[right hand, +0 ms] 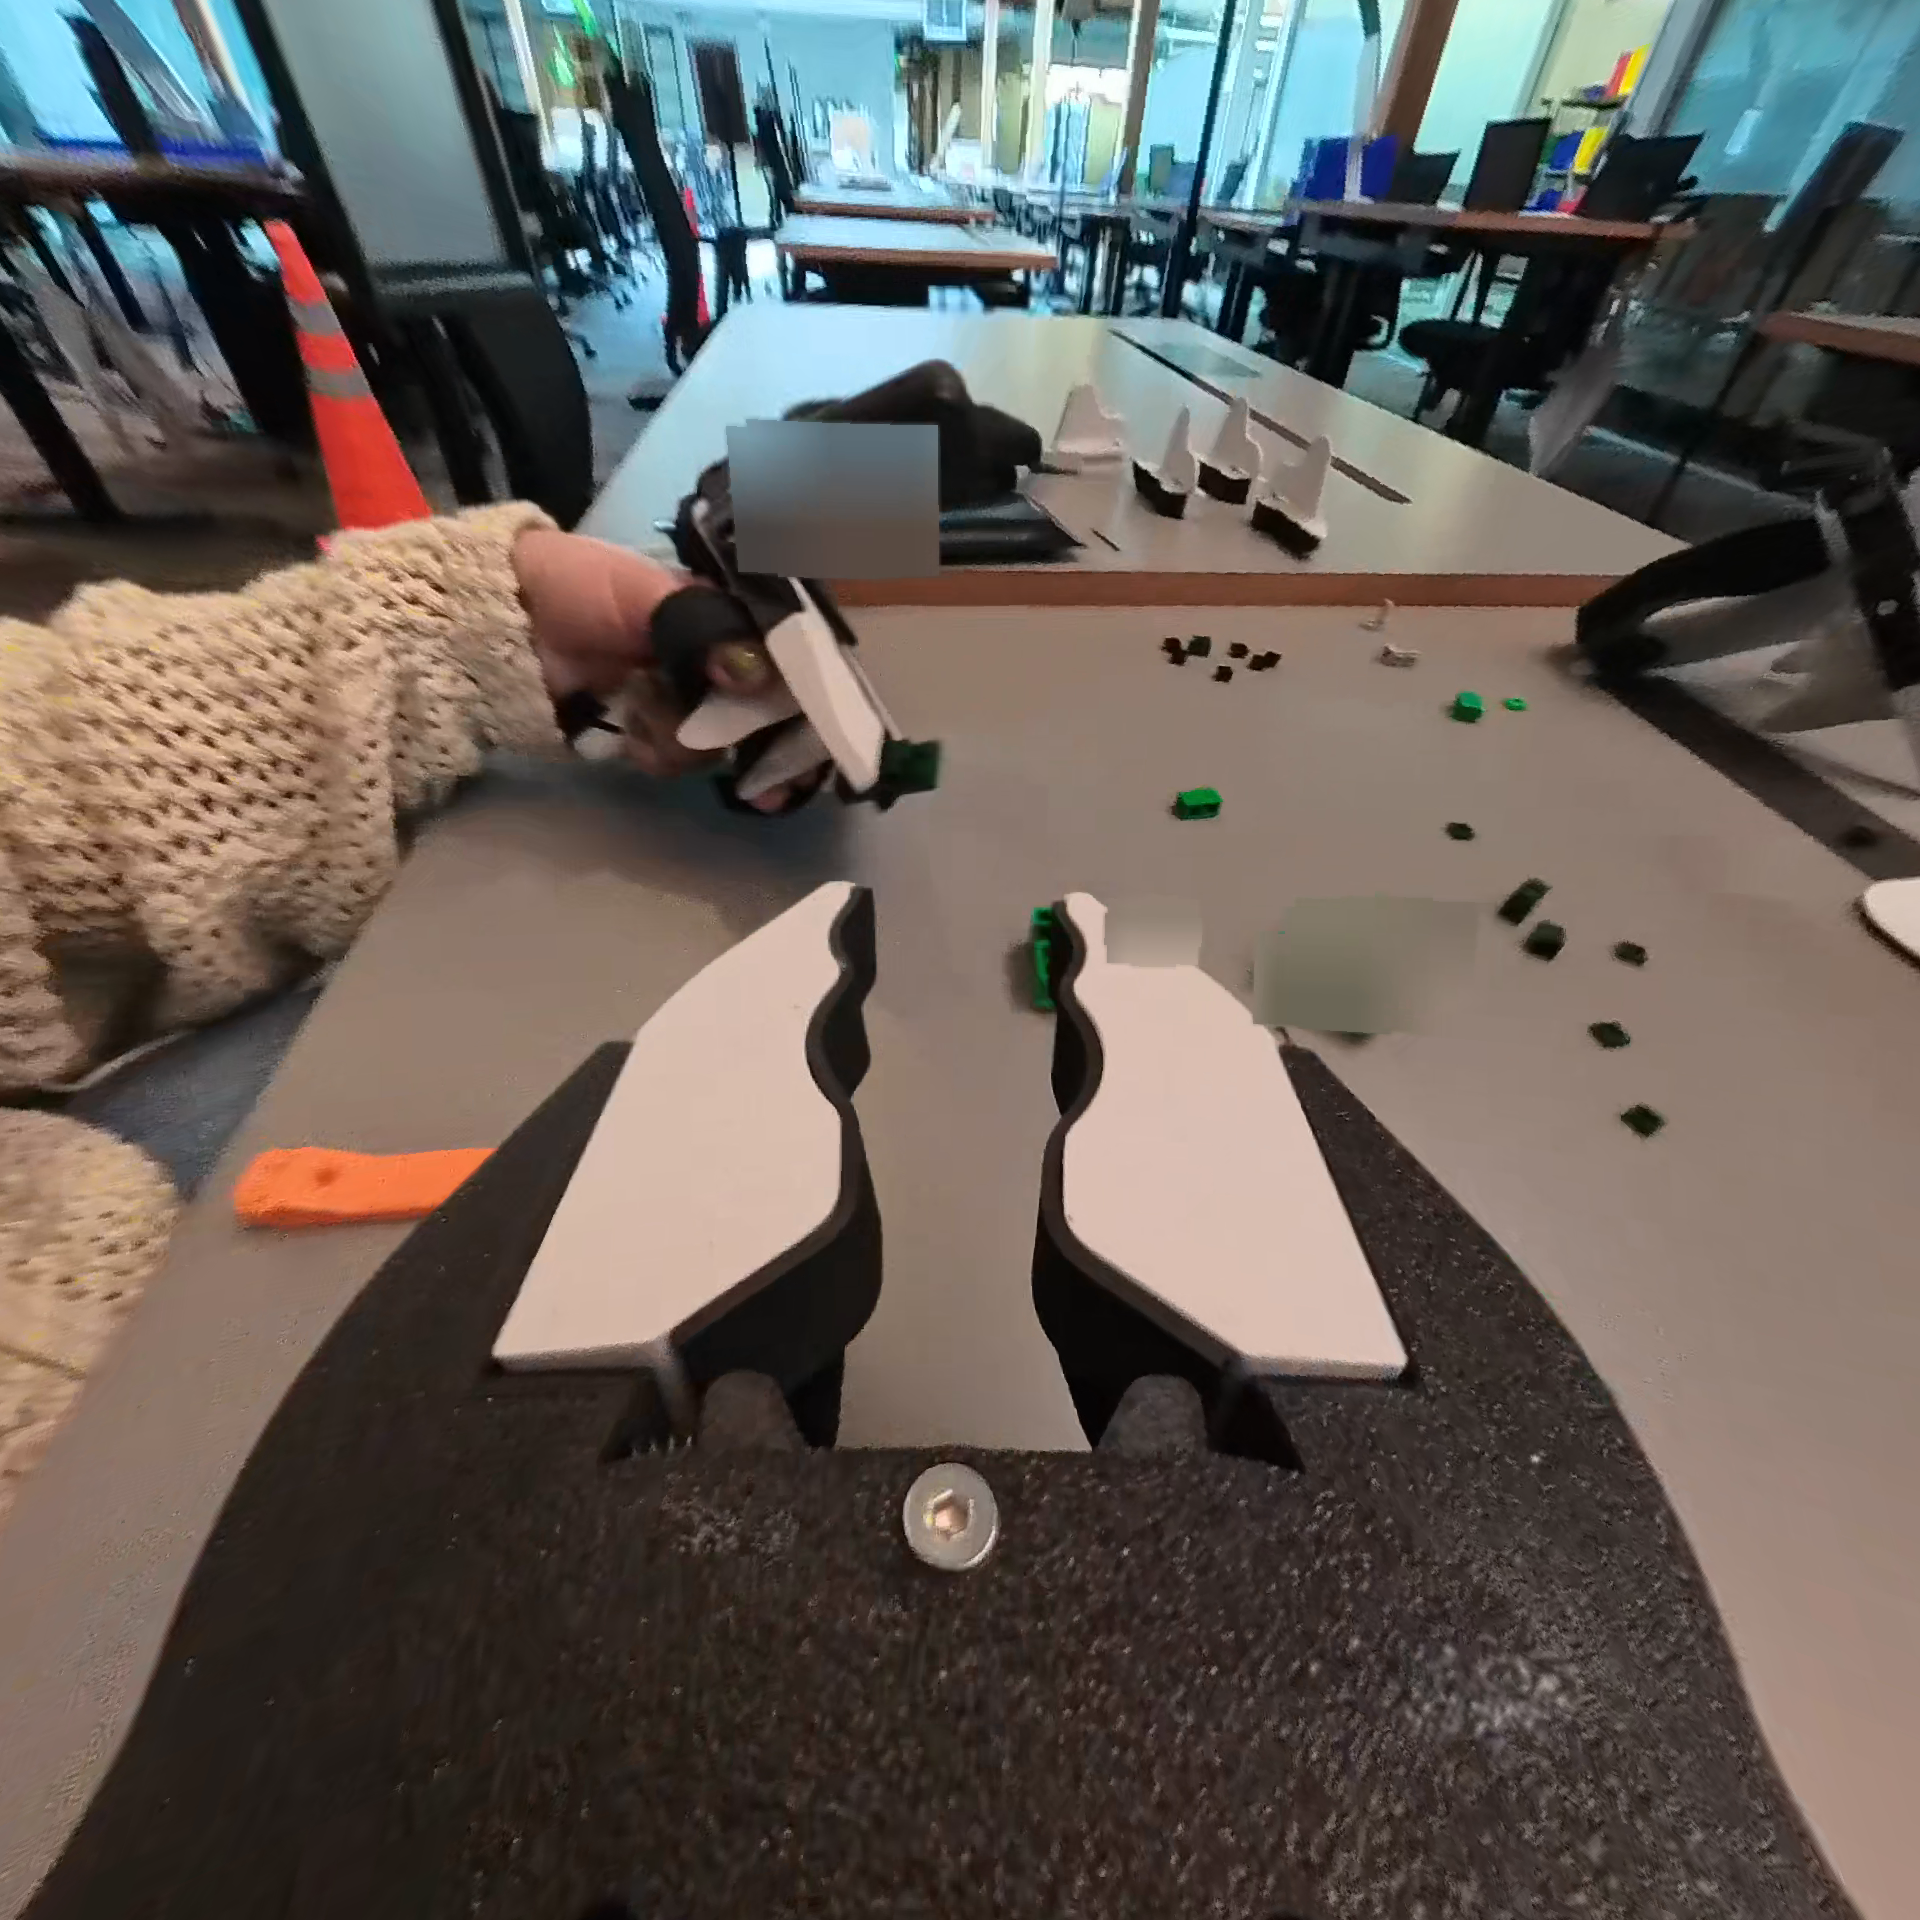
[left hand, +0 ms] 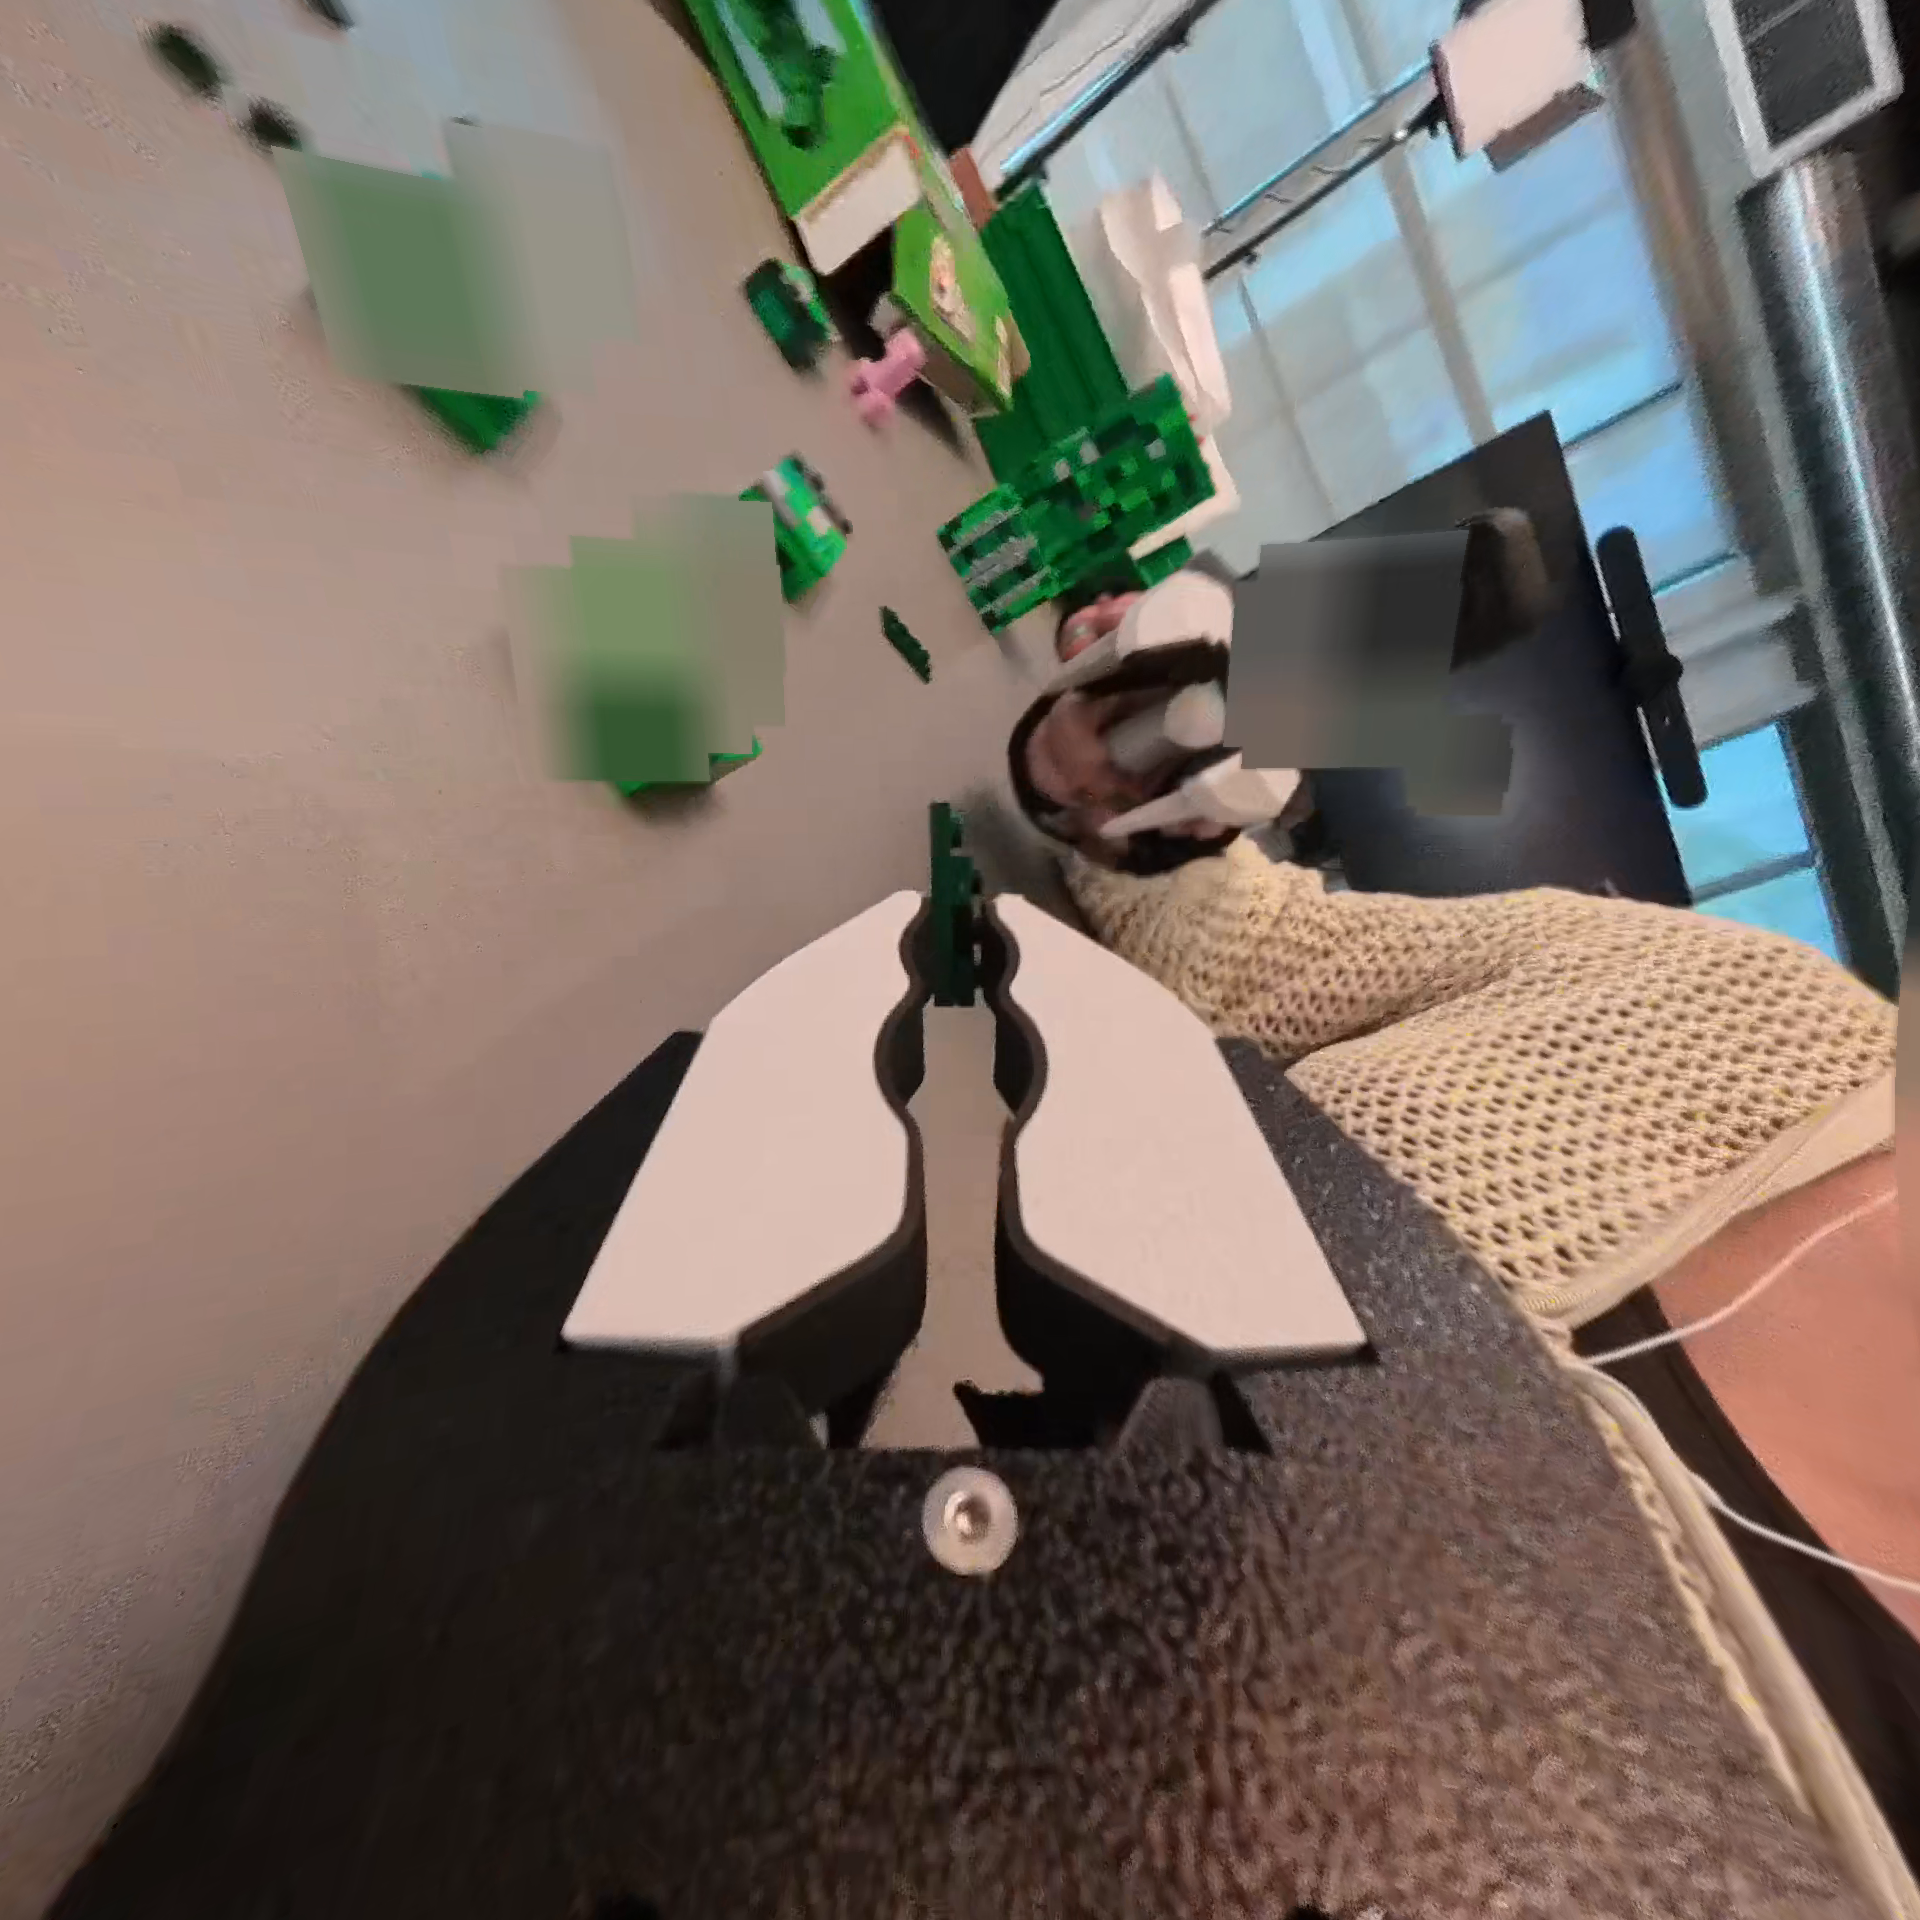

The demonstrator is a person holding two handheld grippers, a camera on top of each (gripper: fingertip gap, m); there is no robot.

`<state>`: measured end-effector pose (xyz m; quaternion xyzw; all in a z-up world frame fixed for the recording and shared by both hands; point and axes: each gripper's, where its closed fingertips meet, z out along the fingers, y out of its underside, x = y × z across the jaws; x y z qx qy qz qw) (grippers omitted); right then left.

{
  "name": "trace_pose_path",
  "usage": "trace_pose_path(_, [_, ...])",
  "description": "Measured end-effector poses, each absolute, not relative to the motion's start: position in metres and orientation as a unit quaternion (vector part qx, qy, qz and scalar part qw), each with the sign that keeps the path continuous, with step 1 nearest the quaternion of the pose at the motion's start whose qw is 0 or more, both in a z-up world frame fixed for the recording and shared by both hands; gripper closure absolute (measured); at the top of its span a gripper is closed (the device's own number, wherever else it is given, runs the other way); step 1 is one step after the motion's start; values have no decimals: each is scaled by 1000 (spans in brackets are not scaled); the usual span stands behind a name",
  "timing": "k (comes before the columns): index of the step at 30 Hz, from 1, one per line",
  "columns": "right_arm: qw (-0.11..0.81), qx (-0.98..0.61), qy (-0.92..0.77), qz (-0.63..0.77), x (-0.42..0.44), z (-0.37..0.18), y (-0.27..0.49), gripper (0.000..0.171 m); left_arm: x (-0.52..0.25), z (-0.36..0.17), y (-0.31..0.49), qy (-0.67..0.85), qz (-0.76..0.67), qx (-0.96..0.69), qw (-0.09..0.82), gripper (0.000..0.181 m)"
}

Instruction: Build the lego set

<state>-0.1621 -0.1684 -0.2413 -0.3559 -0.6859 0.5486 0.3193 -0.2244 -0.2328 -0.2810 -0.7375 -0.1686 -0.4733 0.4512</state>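
Green box (left hand: 800,104) lies on worktop (left hand: 208,935), contents not made out. Left gripper (left hand: 954,940) fingers are pinched on a dark green brick piece (left hand: 954,914) (held above worktop). Right gripper (right hand: 966,925) fingers are spread wide, empty, w/ a green brick (right hand: 1042,956) just beside one tip.

Left tool (left hand: 956,925) clamped shut, right tool (right hand: 961,925) spread apart.

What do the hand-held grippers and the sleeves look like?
Each hand-held gripper, left and right, has two white wavy-edged fingers with black inner pads on a black textured base with a silver screw. The sleeve is cream open-knit.
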Motion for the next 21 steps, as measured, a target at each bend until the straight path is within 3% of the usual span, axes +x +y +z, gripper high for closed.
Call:
trace_pose_path(7, [339, -252, -797, 433, -270, -230, -180, 140, -246, -299, -262, -136, -559, -749, 328, 174])
trace_pose_path(14, [273, -213, -870, 350, -407, -272, -196, 144, -274, -295, -260, -148, -560, -731, 362, 174])
trace_pose_path(17, [197, -263, -881, 341, -442, -300, -202, 145, -274, -295, -259, -147, -557, -731, 366, 174])
trace_pose_path(21, [174, -292, -878, 338, -467, -317, -200, 150, -274, -294, -259, -148, -560, -728, 367, 174])
